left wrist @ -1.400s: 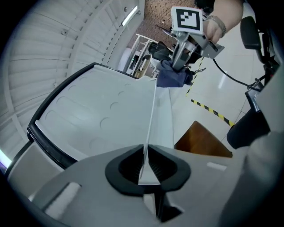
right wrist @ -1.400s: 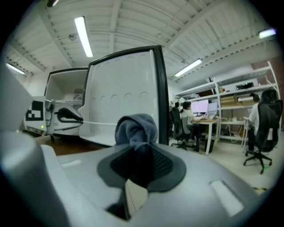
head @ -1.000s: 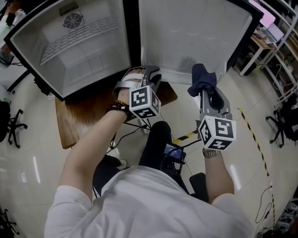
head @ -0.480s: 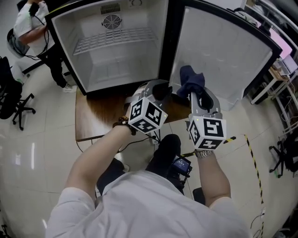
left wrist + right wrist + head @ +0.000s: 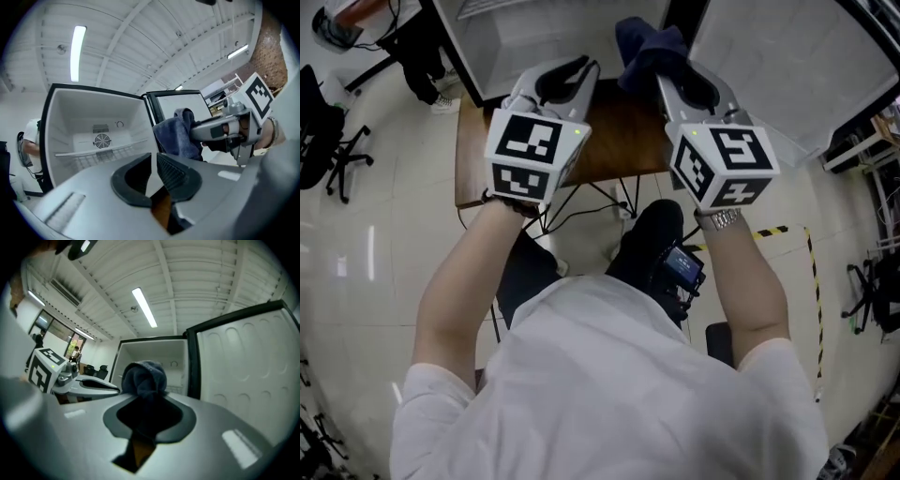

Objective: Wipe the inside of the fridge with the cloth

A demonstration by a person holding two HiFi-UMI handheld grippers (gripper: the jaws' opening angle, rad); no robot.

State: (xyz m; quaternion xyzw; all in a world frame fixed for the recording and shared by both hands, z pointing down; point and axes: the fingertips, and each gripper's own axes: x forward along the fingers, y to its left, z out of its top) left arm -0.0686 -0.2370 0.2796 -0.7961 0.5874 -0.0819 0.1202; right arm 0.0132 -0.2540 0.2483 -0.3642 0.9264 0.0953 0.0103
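Observation:
The open white fridge stands ahead, its cavity empty apart from a wire shelf; only its lower edge shows in the head view. My right gripper is shut on a bunched dark blue cloth, held level before the opening. The same cloth shows from above and from the left. My left gripper is beside it, empty. Its jaws have just been closing and stand a narrow slit apart. From above, the left gripper lies left of the right gripper.
A brown wooden table carries the fridge. The fridge door is swung open at the right. A person stands left of the fridge, with an office chair nearby. Shelving stands at the far right.
Both grippers have risen and moved toward the fridge opening. The left gripper has rolled, so its marker cube now faces up, and its jaws have narrowed. The cloth stays in the right gripper.

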